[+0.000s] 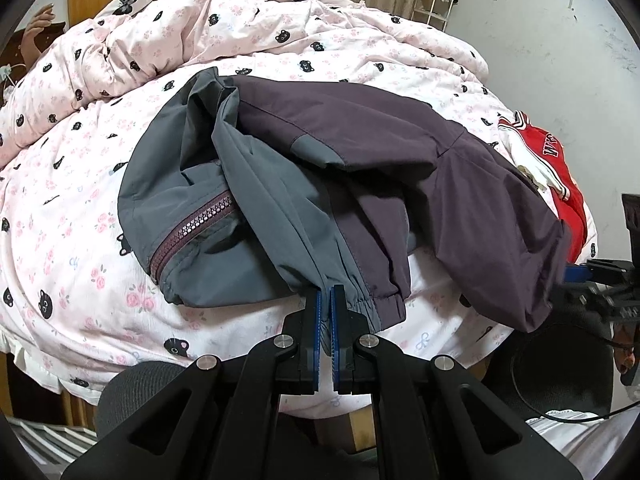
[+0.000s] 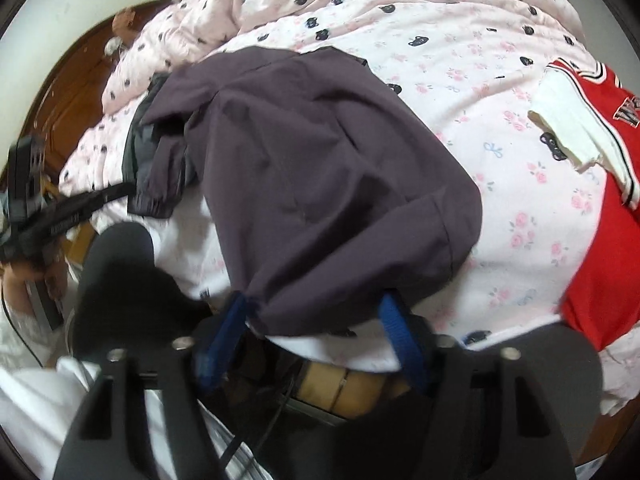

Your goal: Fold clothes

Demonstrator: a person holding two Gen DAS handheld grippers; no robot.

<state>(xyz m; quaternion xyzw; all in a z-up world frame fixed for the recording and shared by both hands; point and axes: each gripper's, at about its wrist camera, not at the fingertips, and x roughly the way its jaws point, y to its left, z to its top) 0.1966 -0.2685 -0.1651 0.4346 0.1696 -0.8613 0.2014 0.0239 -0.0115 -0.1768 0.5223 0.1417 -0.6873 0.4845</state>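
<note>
Left gripper [image 1: 326,300], fingers pinching the jacket [image 1: 320,168] hem at 6 o'clock, anchors it; right gripper [image 2: 316,312], fingers spread, straddles the other corner, likely to grip.

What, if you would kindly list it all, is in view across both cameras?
jacket: one, grey and dark purple, lying on the bed with its hem at the near edge.
zip: one, purple, on the jacket's grey half.
jersey: one, red with white trim, on the bed beside the jacket, apart from it.
quilt: one, pink with black bears and roses, bunched at the far side.
sheet: one, same print, covering the bed.
wall: white, beyond the bed.
rack: one, white, against the wall.
left claw: one, black with blue pads, shut on the jacket's hem.
right claw: one, same colours, pads astride the purple hem, not pressing it.
</note>
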